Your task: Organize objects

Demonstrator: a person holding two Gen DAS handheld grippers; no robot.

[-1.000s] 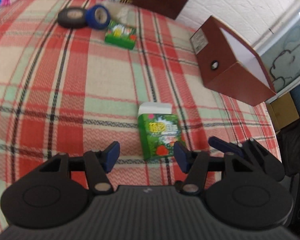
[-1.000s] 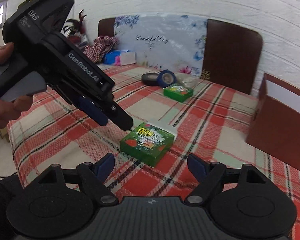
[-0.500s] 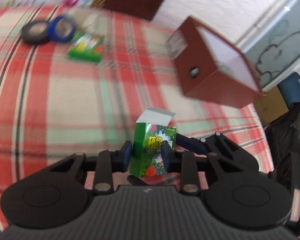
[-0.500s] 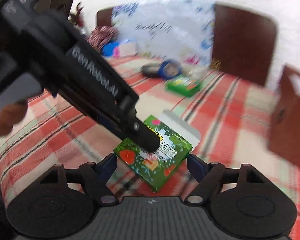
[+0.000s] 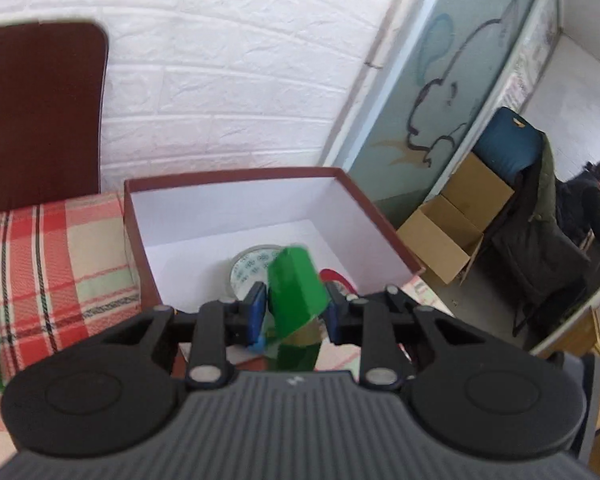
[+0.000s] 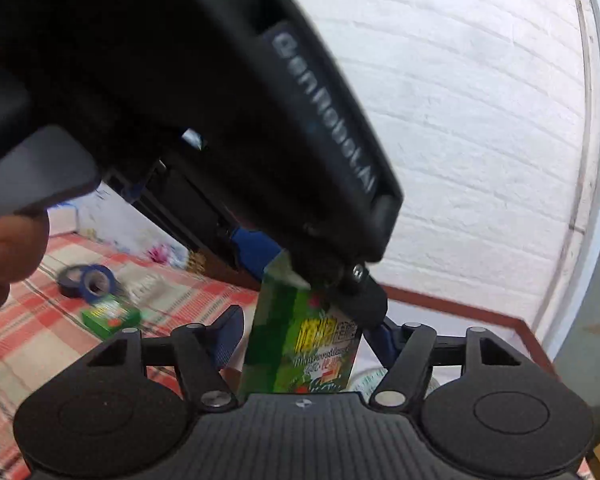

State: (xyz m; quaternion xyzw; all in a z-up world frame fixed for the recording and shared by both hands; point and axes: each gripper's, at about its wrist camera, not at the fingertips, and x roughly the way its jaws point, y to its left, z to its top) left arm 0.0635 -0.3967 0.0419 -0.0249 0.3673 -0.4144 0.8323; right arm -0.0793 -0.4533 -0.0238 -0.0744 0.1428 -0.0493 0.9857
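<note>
Your brown box [image 5: 140, 240] holds a tape roll [image 5: 252, 266]. Your left tongs [image 5: 294, 312] are clamped on the green carton [image 5: 296, 292] over the box's near edge. Your right tongs [image 6: 300, 340], half open, have just been closing around that carton without pressing it.

Held green carton [image 5: 296, 296]: printed with yellow lettering, clamped upright and tilted between blue pads, raised over the box's near edge.
Brown box [image 5: 376, 216]: open, white inside, on the plaid cloth.
In the box: a pale tape roll [image 5: 252, 268] lay flat.
Second green carton [image 6: 110, 316]: flat on the cloth beside two tape rolls [image 6: 86, 280].
</note>
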